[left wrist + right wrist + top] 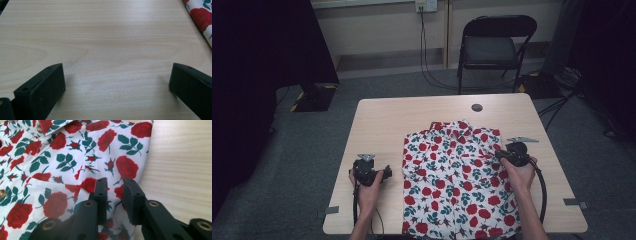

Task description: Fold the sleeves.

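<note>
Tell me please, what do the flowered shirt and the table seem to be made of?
The shirt looks like thin woven cloth, perhaps cotton or a blend, matte: it creases softly near the right gripper, and the rose print is flat. The table looks like pale wood or wood-look laminate, smooth with a faint sheen: fine straight grain lines run across it.

The shirt's (pixel 457 180) hem is cut off by the high view's bottom edge. Both forearms are cropped there too. The chair's (pixel 492 47) feet hide behind the table (pixel 377 125).
</note>
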Demonstrator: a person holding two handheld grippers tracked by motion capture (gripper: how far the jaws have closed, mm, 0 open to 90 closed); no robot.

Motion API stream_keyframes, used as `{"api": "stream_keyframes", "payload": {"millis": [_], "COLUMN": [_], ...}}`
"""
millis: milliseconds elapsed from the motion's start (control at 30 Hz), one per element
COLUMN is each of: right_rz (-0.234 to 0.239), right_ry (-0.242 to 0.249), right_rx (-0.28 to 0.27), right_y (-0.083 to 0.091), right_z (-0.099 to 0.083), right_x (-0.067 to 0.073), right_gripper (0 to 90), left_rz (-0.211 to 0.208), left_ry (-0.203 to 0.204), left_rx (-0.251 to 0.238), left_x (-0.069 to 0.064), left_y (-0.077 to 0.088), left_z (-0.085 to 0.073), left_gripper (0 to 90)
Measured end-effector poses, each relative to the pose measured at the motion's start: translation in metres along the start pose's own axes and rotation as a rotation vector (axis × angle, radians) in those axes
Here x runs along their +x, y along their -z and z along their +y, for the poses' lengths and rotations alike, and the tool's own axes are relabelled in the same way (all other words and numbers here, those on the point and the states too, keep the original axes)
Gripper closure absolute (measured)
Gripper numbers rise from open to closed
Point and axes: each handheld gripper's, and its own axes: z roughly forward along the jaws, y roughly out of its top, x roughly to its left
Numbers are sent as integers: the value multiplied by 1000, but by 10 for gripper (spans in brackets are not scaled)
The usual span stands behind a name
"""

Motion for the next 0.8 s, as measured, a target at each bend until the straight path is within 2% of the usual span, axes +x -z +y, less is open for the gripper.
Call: {"api": "stream_keyframes", "payload": {"millis": [100, 233, 367, 433, 533, 800], "right_rz": [-3, 3, 13, 16, -4, -10], "right_ry": [20, 21, 14, 19, 43, 42], "right_rx": [1, 0, -46, -59, -44, -21], "right_y": [0, 0, 11, 15, 14, 2], "right_z": [-3, -6, -8, -11, -17, -26], "right_x": [3, 4, 5, 6, 9, 11], "right_gripper": [706, 663, 658, 697, 705, 693], "left_rz": [0, 0, 0, 0, 0, 0], "left_ry": [0, 0, 1, 0, 0, 0], "left_rx": [0, 0, 0, 0, 0, 0], "left_x": [0, 0, 0, 0, 0, 0], "left_y": [0, 0, 0, 0, 0, 0], "left_z": [0, 0, 0, 0, 0, 0], "left_gripper": [0, 0, 0, 0, 0, 0]}}
